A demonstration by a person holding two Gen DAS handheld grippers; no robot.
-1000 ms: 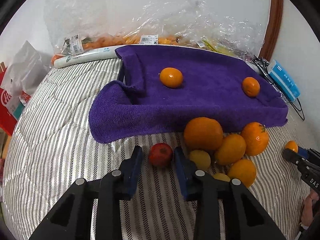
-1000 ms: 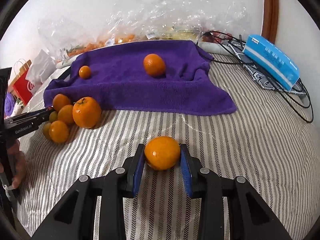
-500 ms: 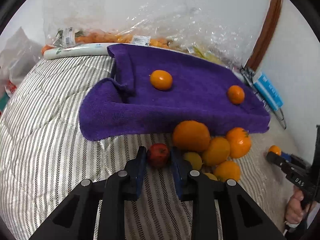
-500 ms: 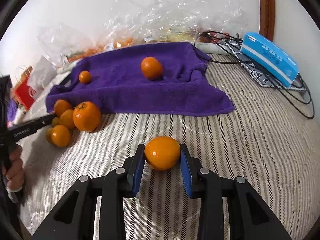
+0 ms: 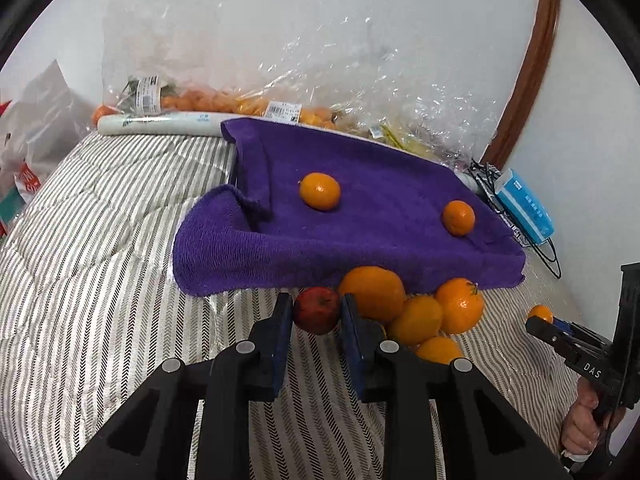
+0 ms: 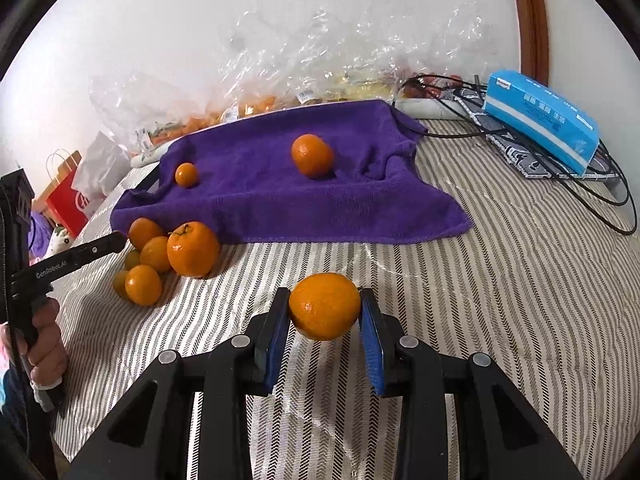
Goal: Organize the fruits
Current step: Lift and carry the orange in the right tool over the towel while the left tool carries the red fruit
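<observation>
Here a striped quilt bears a purple towel.

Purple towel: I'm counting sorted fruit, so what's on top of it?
Two oranges rest on the purple towel. Whatever lies beneath it is covered.

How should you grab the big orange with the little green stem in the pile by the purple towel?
Take the stemmed orange across its round middle, coming down from above. It is wider than its neighbours, and smaller oranges crowd its left side, so a sideways approach would likely bump them. Its right side faces bare striped bedding, leaving room for one finger there.
</observation>
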